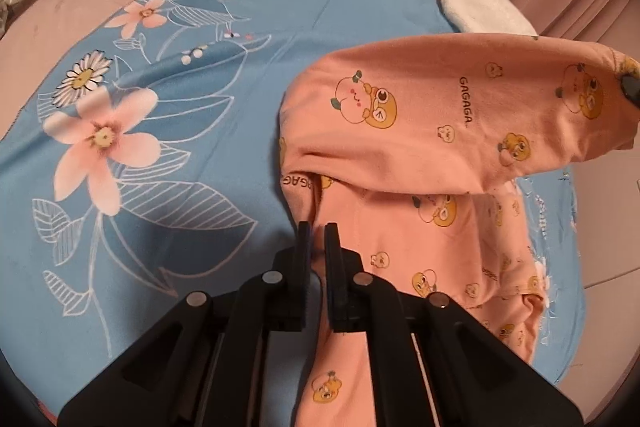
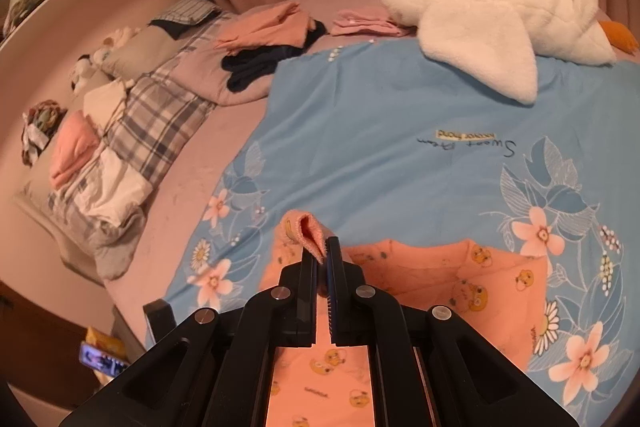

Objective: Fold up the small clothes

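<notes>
The left claw [image 1: 317, 233] is pinched nearly together on the edge of the peach cotton garment printed with yellow cartoon bears [image 1: 432, 131], cloth caught between its black fingers [image 1: 335, 259]. Over on the right wrist view, the right claw [image 2: 321, 247] is clamped on a stitched hem of that same garment [image 2: 472, 279], a little fold of fabric poking up above the fingertips [image 2: 334, 255]. The garment lies on the pale blue bedspread with pink flowers [image 1: 168, 115], one part lifted and doubled over the rest. Beyond it, a white plush goose with orange feet [image 2: 492, 15] rests at the spread's far edge. Further left, folded pink clothes [image 2: 272, 27] and a dark navy garment [image 2: 256, 67] sit on the plaid quilt [image 2: 160, 123].
</notes>
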{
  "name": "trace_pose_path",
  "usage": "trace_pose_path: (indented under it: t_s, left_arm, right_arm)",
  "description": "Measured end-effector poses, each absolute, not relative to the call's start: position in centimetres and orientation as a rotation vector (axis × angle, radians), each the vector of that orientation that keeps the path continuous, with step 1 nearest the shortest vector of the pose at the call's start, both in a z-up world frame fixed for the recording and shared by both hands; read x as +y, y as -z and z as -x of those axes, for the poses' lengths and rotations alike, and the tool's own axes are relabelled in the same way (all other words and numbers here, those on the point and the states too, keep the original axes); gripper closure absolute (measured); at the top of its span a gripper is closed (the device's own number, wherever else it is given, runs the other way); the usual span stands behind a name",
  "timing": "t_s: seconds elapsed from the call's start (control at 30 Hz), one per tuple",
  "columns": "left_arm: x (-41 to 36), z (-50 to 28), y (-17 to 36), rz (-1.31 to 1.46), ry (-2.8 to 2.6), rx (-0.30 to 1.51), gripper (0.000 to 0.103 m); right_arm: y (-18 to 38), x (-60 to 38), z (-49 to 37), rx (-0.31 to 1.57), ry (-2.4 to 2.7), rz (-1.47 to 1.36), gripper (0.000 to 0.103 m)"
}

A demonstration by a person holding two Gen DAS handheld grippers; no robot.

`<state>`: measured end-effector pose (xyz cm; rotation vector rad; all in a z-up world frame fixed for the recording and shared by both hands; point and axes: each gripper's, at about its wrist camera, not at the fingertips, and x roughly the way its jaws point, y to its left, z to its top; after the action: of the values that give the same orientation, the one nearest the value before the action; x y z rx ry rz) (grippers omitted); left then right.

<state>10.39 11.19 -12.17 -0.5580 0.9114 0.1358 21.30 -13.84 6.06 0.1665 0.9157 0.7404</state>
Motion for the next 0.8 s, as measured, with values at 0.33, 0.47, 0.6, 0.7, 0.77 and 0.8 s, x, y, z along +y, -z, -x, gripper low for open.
trace_pose_path:
  t_s: [0.33, 0.47, 0.6, 0.7, 0.77, 0.8]
  left_arm:
    - [12.9, -7.8, 10.5, 0.529, -0.199, 0.869, 0.080]
    - [12.9, -7.7, 10.2, 0.522, -0.200, 0.866, 0.079]
    - [12.6, -8.3, 9.8, 0.519, -0.192, 0.864, 0.079]
    - [12.1, -9.0, 9.4, 0.491, -0.194, 0.858, 0.078]
    - [11.9, -9.5, 9.1, 0.474, -0.191, 0.852, 0.078]
    - [11.8, -9.7, 8.9, 0.473, -0.187, 0.849, 0.078]
  right_arm:
    - [-8.0, -11.8, -19.1, 0.881, -0.810, -0.141, 0.097]
    - [-8.5, -12.1, -18.4, 0.854, -0.786, -0.131, 0.097]
    - [-8.7, -13.1, -18.1, 0.842, -0.764, -0.133, 0.097]
    - [-8.8, -14.0, -18.0, 0.837, -0.741, -0.145, 0.097]
    - [-8.5, -14.9, -18.1, 0.841, -0.722, -0.160, 0.097]
    - [-8.4, -15.2, -18.1, 0.842, -0.715, -0.165, 0.097]
